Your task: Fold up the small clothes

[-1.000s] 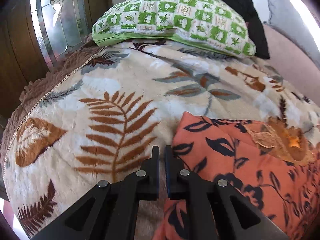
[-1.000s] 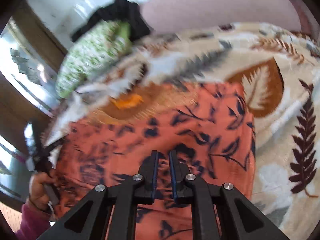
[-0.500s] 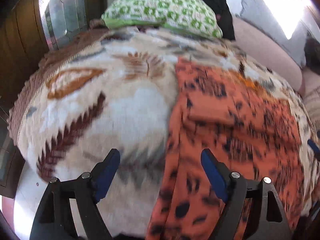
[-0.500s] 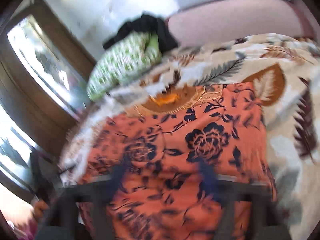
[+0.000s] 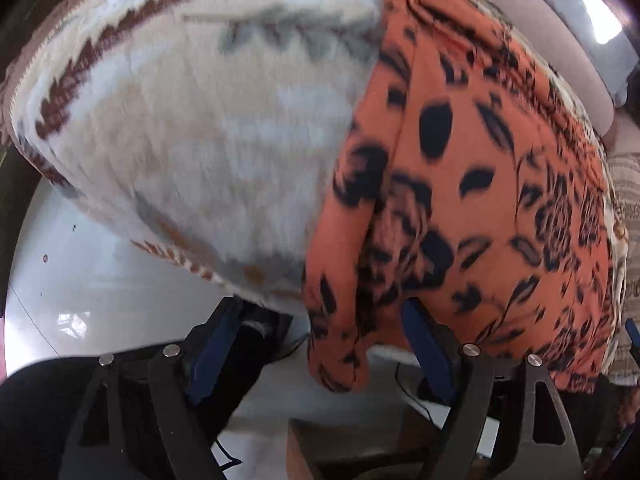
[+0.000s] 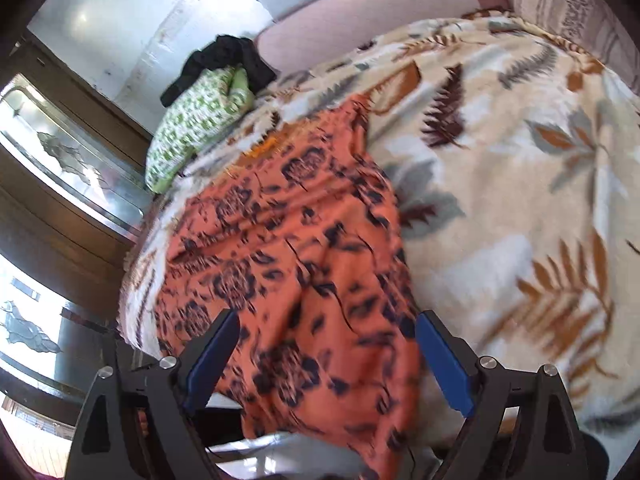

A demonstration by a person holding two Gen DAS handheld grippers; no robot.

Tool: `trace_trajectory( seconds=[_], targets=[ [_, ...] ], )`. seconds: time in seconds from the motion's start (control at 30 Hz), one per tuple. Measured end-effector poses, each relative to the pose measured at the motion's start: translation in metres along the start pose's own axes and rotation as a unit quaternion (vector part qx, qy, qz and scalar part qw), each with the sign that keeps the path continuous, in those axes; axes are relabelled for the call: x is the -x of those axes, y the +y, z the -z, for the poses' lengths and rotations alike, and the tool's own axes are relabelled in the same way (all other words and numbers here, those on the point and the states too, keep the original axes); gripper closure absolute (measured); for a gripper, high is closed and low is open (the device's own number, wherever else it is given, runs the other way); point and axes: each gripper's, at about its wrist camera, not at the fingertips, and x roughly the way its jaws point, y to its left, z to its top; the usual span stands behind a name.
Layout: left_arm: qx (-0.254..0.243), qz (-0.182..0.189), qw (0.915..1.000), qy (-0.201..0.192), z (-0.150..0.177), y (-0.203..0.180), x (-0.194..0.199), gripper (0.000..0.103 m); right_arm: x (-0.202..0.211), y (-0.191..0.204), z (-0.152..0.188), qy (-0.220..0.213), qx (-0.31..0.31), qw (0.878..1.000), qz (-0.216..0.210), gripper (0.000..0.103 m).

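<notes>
Orange cloth with a dark flower print, a small garment [image 6: 304, 264], is lying spread along the near part of a bed, over a cream blanket [image 6: 500, 184] patterned with brown and grey leaves. Its long axis is running from the bed's near edge up toward the pillow end, and its lower end is hanging over that edge, drooping in a loose fold in the left wrist view [image 5: 340, 320]. In the right wrist view the far end, with a patch of gold trim, is pointing toward a green and white checked pillow [image 6: 192, 128].

Both claws are standing wide. The left gripper [image 5: 320, 352] is hovering at the bed's edge with the hanging fold between its blue pads [image 5: 424, 344], which are not pressing on the cloth. The right gripper [image 6: 324, 356] is hovering over the garment's near part, its pads [image 6: 440, 364] apart from the cloth as far as the blur lets me tell.

A black garment [image 6: 224, 60] is lying on top of the pillow. Behind the bed a pink padded headboard [image 6: 360, 24] is running along the wall, and a dark wooden cabinet with glass panels [image 6: 68, 168] is standing beside the pillow end. A pale floor [image 5: 100, 280] is showing below the blanket's edge. Nothing is lying on the orange cloth itself.
</notes>
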Motion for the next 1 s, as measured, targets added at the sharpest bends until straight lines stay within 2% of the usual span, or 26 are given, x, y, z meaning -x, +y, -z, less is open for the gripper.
trace_trajectory(
  seconds=[0.07, 0.1, 0.17, 0.2, 0.23, 0.33, 0.47, 0.5, 0.53, 0.57, 0.6, 0.7, 0.77, 0.87, 1.0],
  targets=[
    [-0.004, -0.002, 1.0000, 0.005, 0.006, -0.001, -0.008, 0.020, -0.002, -0.005, 0.006, 0.023, -0.009, 1.000, 0.013, 0.012],
    [-0.008, -0.008, 0.9999, 0.009, 0.008, -0.002, -0.014, 0.023, -0.002, -0.008, 0.010, 0.032, -0.014, 0.999, 0.022, 0.012],
    [-0.009, -0.005, 0.9998, 0.016, 0.011, -0.002, -0.021, 0.051, -0.002, -0.012, 0.015, 0.045, -0.023, 0.998, 0.042, 0.012],
    [-0.008, 0.009, 0.9997, 0.023, 0.011, -0.003, -0.024, 0.070, -0.001, -0.015, 0.020, 0.050, -0.027, 0.997, 0.049, 0.012],
    [-0.007, 0.018, 0.9995, 0.027, 0.012, -0.003, -0.026, 0.079, -0.002, -0.017, 0.023, 0.055, -0.030, 0.997, 0.053, 0.012],
    [-0.025, 0.032, 0.9990, 0.020, 0.015, -0.012, -0.024, 0.093, -0.012, -0.024, 0.033, 0.069, -0.041, 0.994, 0.072, 0.012],
    [-0.033, 0.047, 0.9982, 0.014, 0.015, -0.020, -0.017, 0.096, -0.041, -0.025, 0.049, 0.121, -0.050, 0.987, 0.091, 0.014],
    [-0.032, 0.058, 0.9978, 0.011, 0.015, -0.018, -0.013, 0.096, -0.050, -0.023, 0.056, 0.137, -0.043, 0.985, 0.098, 0.019],
    [-0.030, 0.069, 0.9971, 0.009, 0.015, -0.016, -0.008, 0.097, -0.058, -0.020, 0.061, 0.153, -0.029, 0.982, 0.105, 0.045],
    [-0.030, 0.078, 0.9965, 0.010, 0.014, -0.011, -0.001, 0.097, -0.065, -0.016, 0.067, 0.172, -0.011, 0.978, 0.120, 0.086],
    [-0.029, 0.091, 0.9954, 0.009, 0.012, -0.005, 0.007, 0.097, -0.068, -0.013, 0.070, 0.178, -0.001, 0.976, 0.128, 0.093],
    [-0.031, 0.138, 0.9899, 0.002, 0.005, 0.002, 0.037, 0.097, -0.054, 0.002, 0.066, 0.172, 0.014, 0.981, 0.085, 0.097],
    [-0.035, 0.153, 0.9876, -0.014, -0.002, 0.006, 0.061, 0.097, -0.031, 0.012, 0.051, 0.153, 0.016, 0.987, 0.042, 0.097],
    [-0.038, 0.176, 0.9828, -0.040, -0.018, 0.018, 0.096, 0.097, 0.005, 0.026, 0.022, 0.104, 0.018, 0.994, -0.023, 0.097],
    [-0.035, 0.236, 0.9683, -0.074, -0.054, 0.016, 0.141, 0.097, 0.042, 0.039, -0.026, 0.018, 0.004, 0.995, -0.094, 0.097]
  ],
)
